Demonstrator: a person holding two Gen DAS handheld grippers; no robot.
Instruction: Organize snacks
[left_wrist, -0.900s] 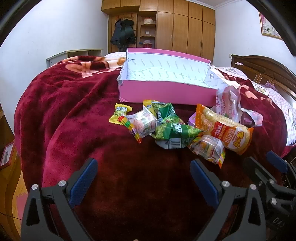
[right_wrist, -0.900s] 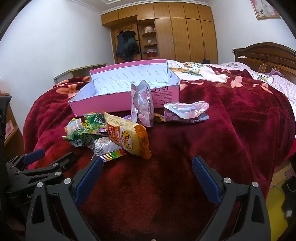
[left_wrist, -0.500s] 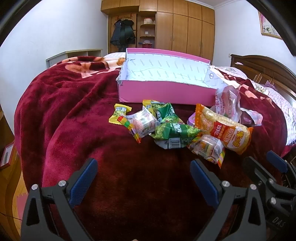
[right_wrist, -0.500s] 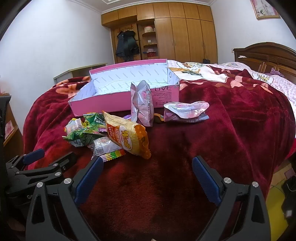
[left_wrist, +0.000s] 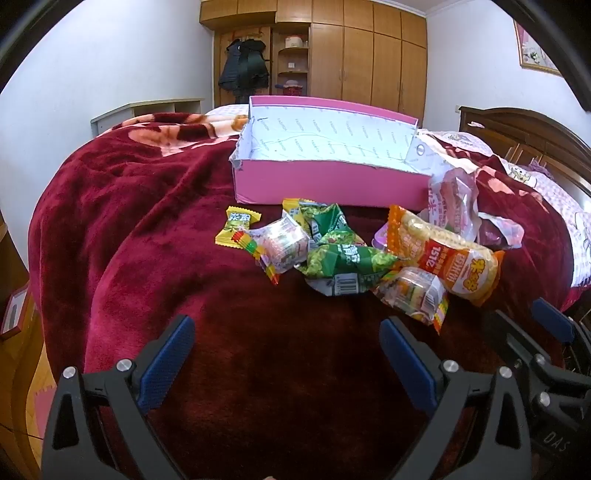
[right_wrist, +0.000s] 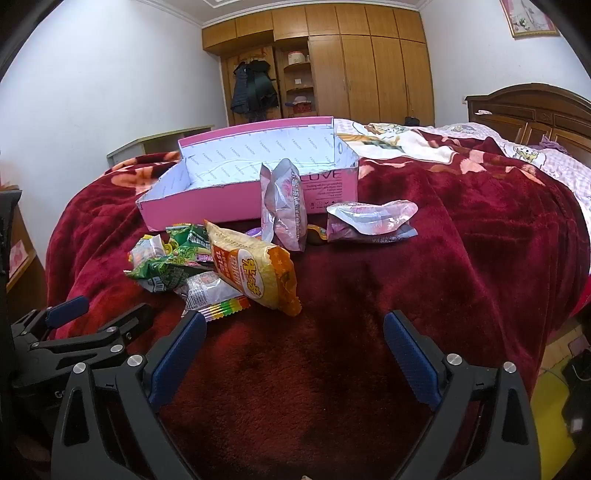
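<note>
Several snack packs lie in a heap on a dark red blanket (left_wrist: 155, 229), in front of an empty pink box (left_wrist: 325, 181) (right_wrist: 207, 206). Among them are an orange bag (left_wrist: 447, 258) (right_wrist: 255, 273), green packs (left_wrist: 343, 258) (right_wrist: 166, 266), a small yellow candy (left_wrist: 236, 225), clear wrapped cakes (left_wrist: 284, 243) and silver-pink pouches (right_wrist: 284, 206) (right_wrist: 369, 221). My left gripper (left_wrist: 288, 354) hovers open just short of the heap, nothing between its fingers. My right gripper (right_wrist: 295, 350) is open too, right of the orange bag, and empty.
The blanket covers a bed with a wooden headboard (right_wrist: 532, 110) at the right. Wooden wardrobes (right_wrist: 369, 62) and hanging dark clothes (right_wrist: 255, 88) stand at the far wall. The bed edge drops to the floor at left (left_wrist: 22, 354) and right (right_wrist: 557, 369).
</note>
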